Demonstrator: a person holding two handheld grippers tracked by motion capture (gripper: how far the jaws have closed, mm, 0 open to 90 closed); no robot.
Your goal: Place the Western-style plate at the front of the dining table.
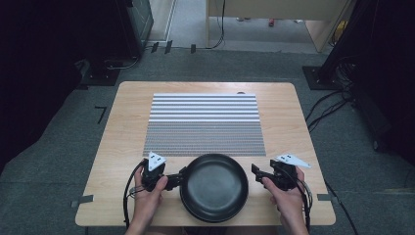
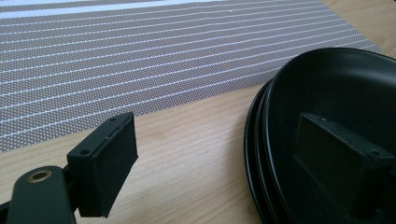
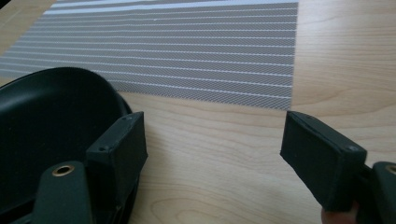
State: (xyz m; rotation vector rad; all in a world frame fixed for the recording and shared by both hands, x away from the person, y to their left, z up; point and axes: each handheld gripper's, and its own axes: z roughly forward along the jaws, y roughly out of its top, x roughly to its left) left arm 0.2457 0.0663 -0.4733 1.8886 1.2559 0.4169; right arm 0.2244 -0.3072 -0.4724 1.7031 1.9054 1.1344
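A stack of black shallow plates sits on the wooden table near its front edge, just below a grey striped placemat. My left gripper is at the stack's left rim and open. In the left gripper view, one jaw hangs over the top black plate and the other over bare wood, so the rim lies between them. My right gripper is open just right of the stack. In the right gripper view, its left jaw is beside the plates' rim, and only bare wood lies between the jaws.
The placemat covers the table's middle and far part. Bare wood runs along both sides and the front corners. Beyond the table are grey carpet, cables at the right, and dark equipment at the left.
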